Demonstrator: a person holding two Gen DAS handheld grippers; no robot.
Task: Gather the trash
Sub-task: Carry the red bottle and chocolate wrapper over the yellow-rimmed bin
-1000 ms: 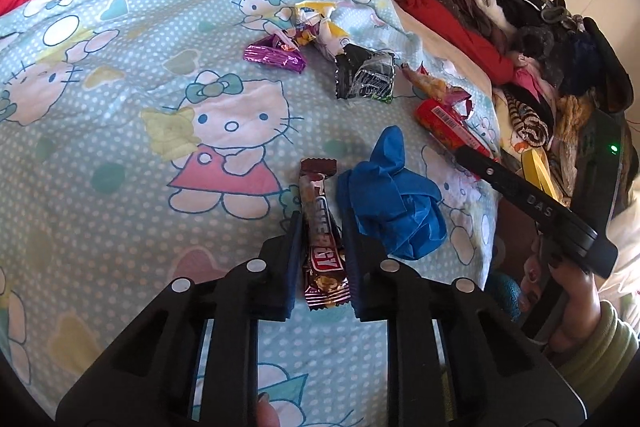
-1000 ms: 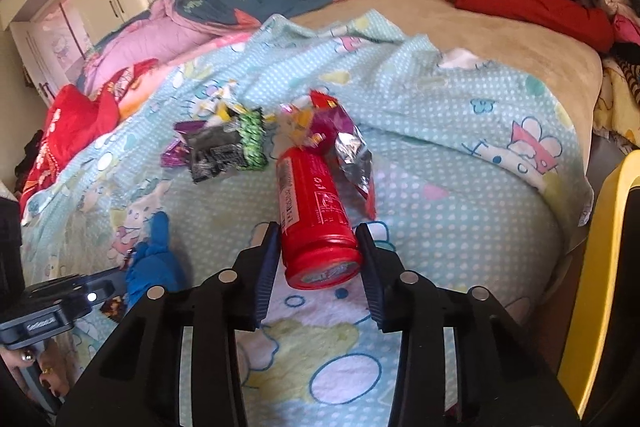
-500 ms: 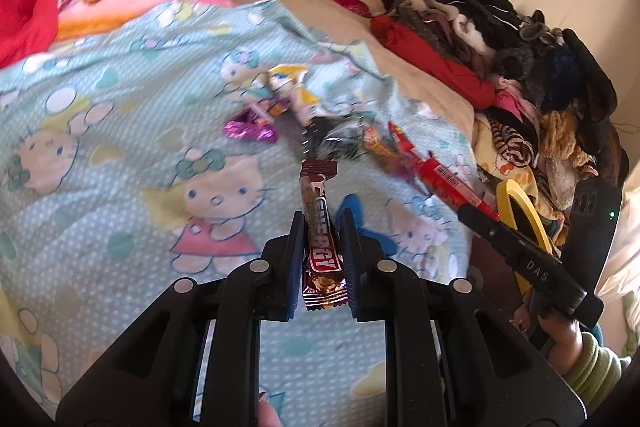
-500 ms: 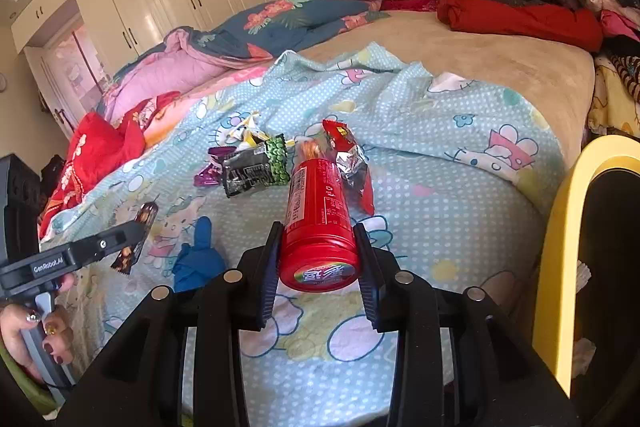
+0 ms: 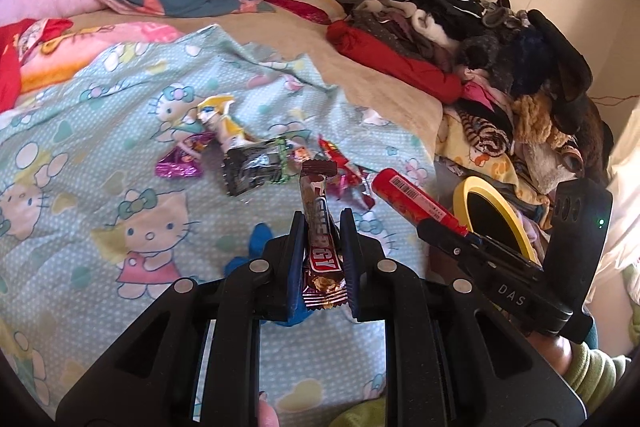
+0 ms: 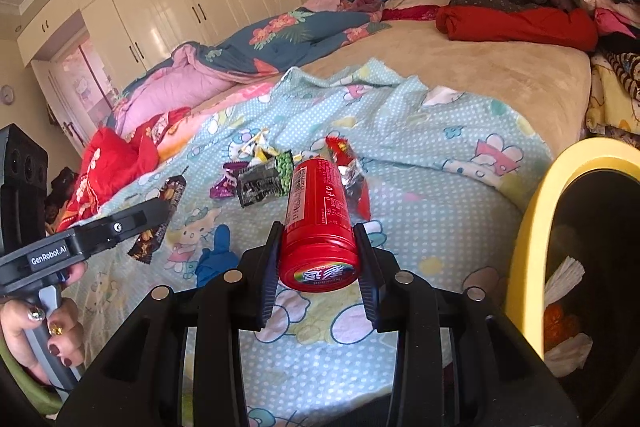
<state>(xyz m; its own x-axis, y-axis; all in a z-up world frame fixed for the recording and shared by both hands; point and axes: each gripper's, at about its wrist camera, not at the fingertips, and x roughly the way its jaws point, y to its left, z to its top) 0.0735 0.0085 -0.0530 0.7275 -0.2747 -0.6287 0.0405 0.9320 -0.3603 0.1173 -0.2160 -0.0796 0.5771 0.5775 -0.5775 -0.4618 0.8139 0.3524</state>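
My left gripper (image 5: 322,227) is shut on a brown energy bar wrapper (image 5: 320,239), held lifted above the bed. My right gripper (image 6: 318,235) is shut on a red cylindrical tube (image 6: 318,223), also lifted; the tube (image 5: 416,203) shows at the right of the left wrist view. The bar (image 6: 158,219) appears at the left of the right wrist view. More wrappers lie on the blue cartoon sheet (image 5: 100,147): a black one (image 5: 256,167), a purple one (image 5: 182,161), a yellow-white one (image 5: 220,123) and a red one (image 6: 352,179). A crumpled blue glove (image 6: 216,259) lies below the grippers.
A yellow-rimmed bin (image 6: 568,235) with a black liner and paper inside stands beside the bed at the right. Piled clothes (image 5: 500,59) cover the bed's right side. Folded quilts (image 6: 248,55) lie at the back. White wardrobes (image 6: 160,11) line the far wall.
Both grippers rose off the sheet with the bar and the tube still gripped. The right gripper moved toward the yellow bin, which now fills more of its view.
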